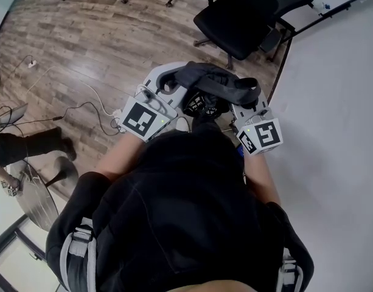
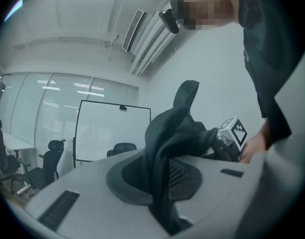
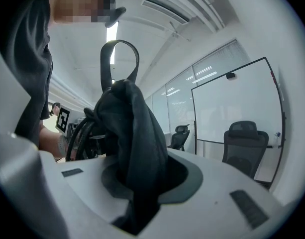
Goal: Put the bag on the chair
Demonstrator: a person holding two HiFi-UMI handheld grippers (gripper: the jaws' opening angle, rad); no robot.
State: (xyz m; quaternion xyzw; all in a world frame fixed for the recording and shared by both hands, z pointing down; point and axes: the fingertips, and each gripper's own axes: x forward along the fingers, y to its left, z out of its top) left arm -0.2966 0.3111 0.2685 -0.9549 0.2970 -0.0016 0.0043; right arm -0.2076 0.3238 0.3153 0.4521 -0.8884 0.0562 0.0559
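Observation:
A black fabric bag (image 1: 213, 89) hangs between my two grippers, above the wooden floor and in front of my body. My left gripper (image 1: 173, 83) is shut on one fold of it; in the left gripper view that cloth (image 2: 164, 148) runs down into the closed jaws (image 2: 162, 193). My right gripper (image 1: 247, 100) is shut on the bag's other side, and in the right gripper view the cloth (image 3: 130, 133) fills its jaws (image 3: 137, 193) with a strap loop (image 3: 120, 59) standing up. A black office chair (image 1: 247, 11) stands just beyond the bag, its seat bare.
A white table (image 1: 338, 114) runs along the right, next to the chair. Cables (image 1: 83, 105) trail over the floor at left. More office chairs (image 3: 244, 143) and a whiteboard (image 2: 110, 131) stand further off in the room.

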